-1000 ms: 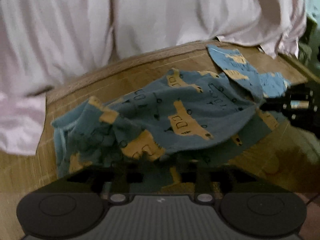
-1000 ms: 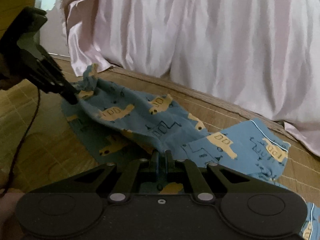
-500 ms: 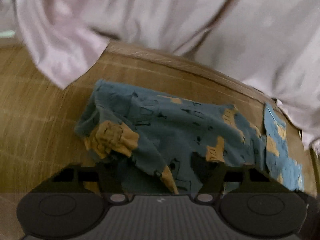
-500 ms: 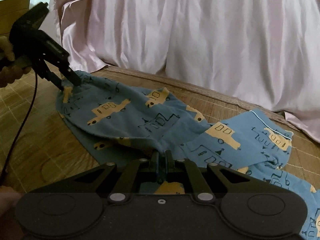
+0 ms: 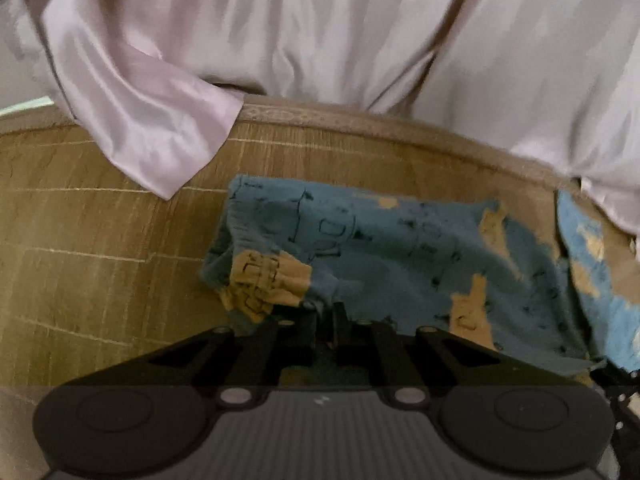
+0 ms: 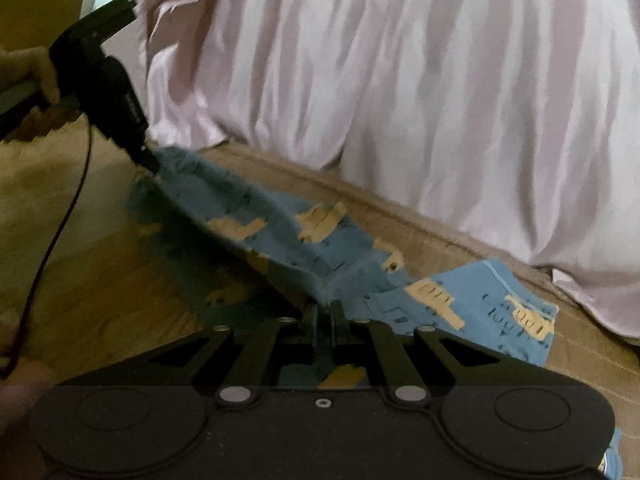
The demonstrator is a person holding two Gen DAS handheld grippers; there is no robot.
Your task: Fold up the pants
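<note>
A pale pink curtain (image 6: 420,92) hangs in folds across the far side of the scene and fills the upper part of both views, its hem resting on the woven mat (image 5: 100,240) that covers the floor; one corner of the curtain falls forward onto the mat at the far left in the left wrist view. On the mat lie the pants (image 6: 304,240), blue fabric printed with yellow vehicles, stretched in a band from the far left to the near right of the right wrist view. Part of the pants is raised off the mat between the two tools, with a darker layer in shadow below it, and a flatter, lighter section with a pale piped edge lies on the mat at the right, near the curtain's hem. The left gripper (image 6: 150,162) is held by a hand (image 6: 36,76) at the left edge and angles down to the far left end of the pants, its tips closed on the cloth there; a dark cable (image 6: 60,232) hangs from it. The right gripper (image 6: 325,310) sits in the near centre with its jaws pressed together on a fold of the pants. In the left wrist view the left gripper's own tips (image 5: 324,312) pinch a gathered edge beside a yellow patch.
</note>
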